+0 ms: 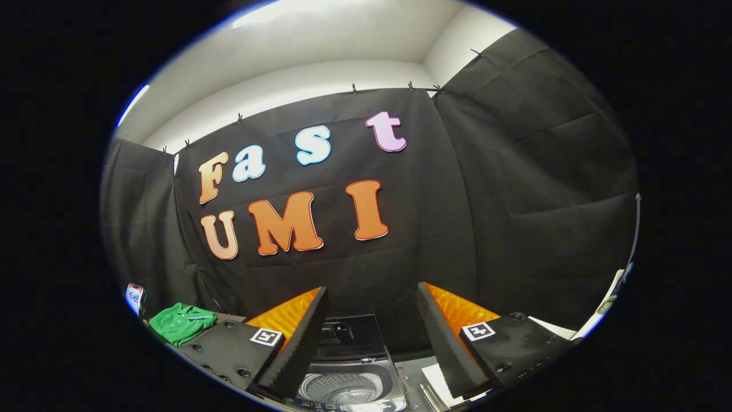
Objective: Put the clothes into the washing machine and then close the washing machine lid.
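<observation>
My gripper [372,297] is open, its two fingers spread wide with nothing between them. Below and just ahead of the fingers stands a small top-loading washing machine [350,366]. Its lid [349,336] is raised at the back, and the perforated metal drum [342,388] shows inside. A folded green shirt [180,323] with a collar lies to the left of the left finger, apart from the machine.
A small bright object [135,297] stands at the far left behind the shirt. White flat items [437,383] lie to the right of the machine under the right finger. Black cloth walls close the booth behind and on both sides.
</observation>
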The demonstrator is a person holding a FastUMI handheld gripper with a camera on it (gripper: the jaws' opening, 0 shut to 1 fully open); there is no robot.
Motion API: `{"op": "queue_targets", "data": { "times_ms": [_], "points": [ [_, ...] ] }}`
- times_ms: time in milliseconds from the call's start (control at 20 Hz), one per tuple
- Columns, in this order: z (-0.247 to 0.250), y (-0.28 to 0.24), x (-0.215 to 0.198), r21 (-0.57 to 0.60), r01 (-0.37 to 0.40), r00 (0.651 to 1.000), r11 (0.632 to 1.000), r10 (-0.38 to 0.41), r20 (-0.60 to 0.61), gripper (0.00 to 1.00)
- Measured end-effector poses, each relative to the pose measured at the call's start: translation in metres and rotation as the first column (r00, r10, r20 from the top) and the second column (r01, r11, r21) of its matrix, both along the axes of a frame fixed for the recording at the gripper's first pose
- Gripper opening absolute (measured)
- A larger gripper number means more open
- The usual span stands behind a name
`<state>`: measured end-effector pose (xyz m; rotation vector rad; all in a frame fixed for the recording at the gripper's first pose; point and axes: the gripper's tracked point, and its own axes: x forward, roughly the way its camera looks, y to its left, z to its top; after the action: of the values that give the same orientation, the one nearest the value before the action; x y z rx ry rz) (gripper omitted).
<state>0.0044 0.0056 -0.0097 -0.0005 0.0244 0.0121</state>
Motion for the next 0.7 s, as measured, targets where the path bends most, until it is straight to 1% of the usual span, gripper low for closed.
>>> {"op": "queue_targets", "data": {
  "times_ms": [700],
  "points": [
    [-0.0016, 0.0024, 0.0, -0.001, -0.003, 1.0, 1.0, 0.003, -0.005, 0.99]
  ]
}}
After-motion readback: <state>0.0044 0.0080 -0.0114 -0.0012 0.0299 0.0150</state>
